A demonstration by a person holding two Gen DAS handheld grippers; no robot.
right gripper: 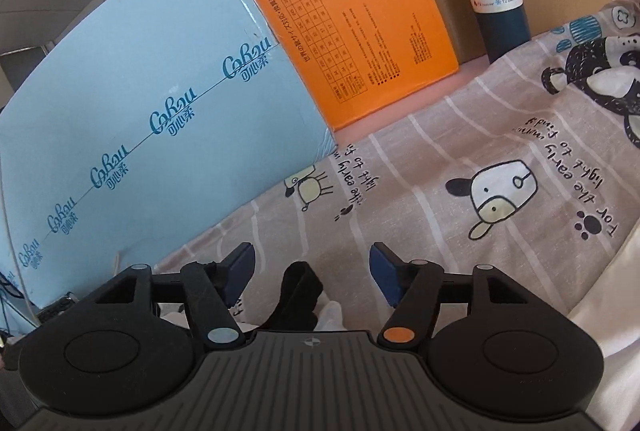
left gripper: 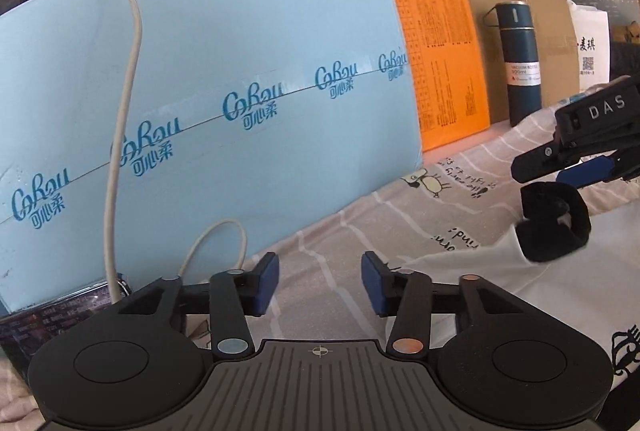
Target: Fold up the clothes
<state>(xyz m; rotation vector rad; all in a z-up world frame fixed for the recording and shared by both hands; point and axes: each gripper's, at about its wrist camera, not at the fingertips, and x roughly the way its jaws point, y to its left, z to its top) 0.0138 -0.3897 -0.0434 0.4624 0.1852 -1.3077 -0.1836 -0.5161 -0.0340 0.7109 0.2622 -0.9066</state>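
A white garment (left gripper: 500, 283) with a black cuff (left gripper: 554, 223) lies on the cartoon-print sheet (left gripper: 360, 231) at the right of the left wrist view. My left gripper (left gripper: 320, 283) is open and empty above the sheet, left of the garment. My right gripper (right gripper: 312, 271) is open; the black cuff (right gripper: 298, 295) lies between and below its fingers, not clamped. The right gripper also shows in the left wrist view (left gripper: 560, 167), just above the cuff. White cloth (right gripper: 612, 295) fills the right edge of the right wrist view.
A light blue carton (left gripper: 200, 91) stands close on the left, with a white cable (left gripper: 128, 71) hanging over it. An orange box (left gripper: 440, 51), a dark blue vacuum bottle (left gripper: 518, 59) and brown cardboard (left gripper: 556, 31) stand behind the sheet.
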